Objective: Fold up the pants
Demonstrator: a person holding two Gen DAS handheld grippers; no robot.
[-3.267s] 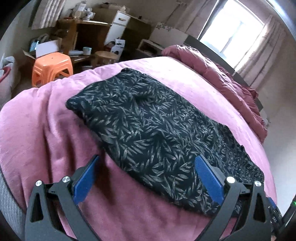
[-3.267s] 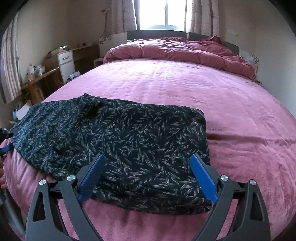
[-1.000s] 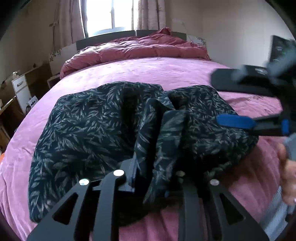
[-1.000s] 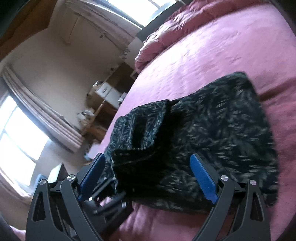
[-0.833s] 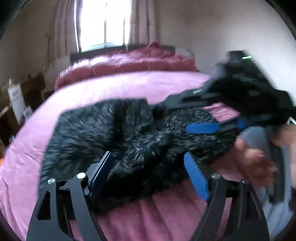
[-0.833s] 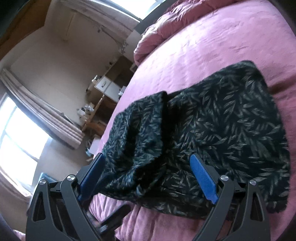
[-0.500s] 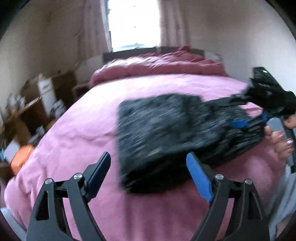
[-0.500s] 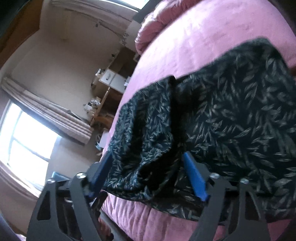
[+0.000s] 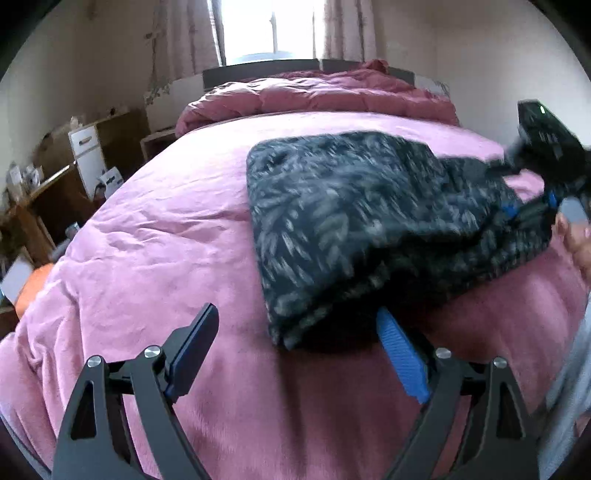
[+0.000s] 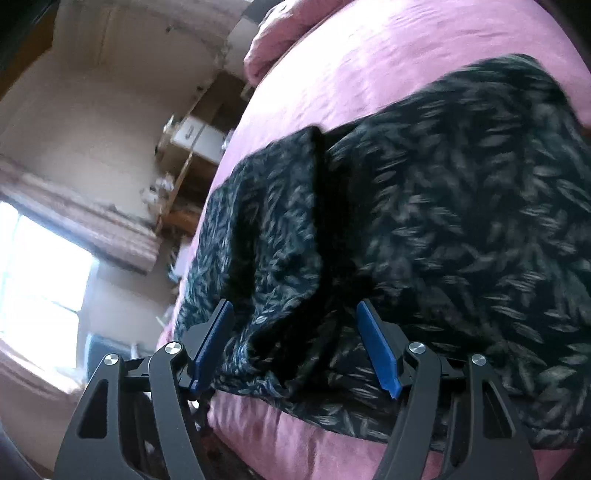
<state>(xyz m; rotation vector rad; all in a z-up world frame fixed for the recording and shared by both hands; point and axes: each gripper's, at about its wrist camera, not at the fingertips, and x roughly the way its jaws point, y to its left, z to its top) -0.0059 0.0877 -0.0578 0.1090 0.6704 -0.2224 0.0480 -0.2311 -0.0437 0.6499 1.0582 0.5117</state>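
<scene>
One pair of dark leaf-print pants (image 9: 354, 221) lies folded on a pink bed (image 9: 155, 258), the only garment in either view. The bundle sits toward the bed's right side and near its foot edge, well short of the one rumpled pink duvet (image 9: 317, 94) heaped along the headboard end. In the left wrist view the bundle's long axis runs across the bed, from a squared-off left end near the bed's middle out toward the right edge; motion blur smears the print.

Two grippers are at work. The left gripper (image 9: 295, 354) hovers just above the blanket near the foot edge with its blue-padded fingers spread wide and holding nothing; its right pad sits at the near corner of the bundle. The right gripper (image 10: 295, 343) has its fingers parted around a raised fold of the pants, with cloth between the pads but not pinched. It also shows at the right edge of the left wrist view (image 9: 532, 206), against the bundle's far end, beside a person's hand (image 9: 576, 240).

One window (image 9: 269, 29) stands behind the headboard.
</scene>
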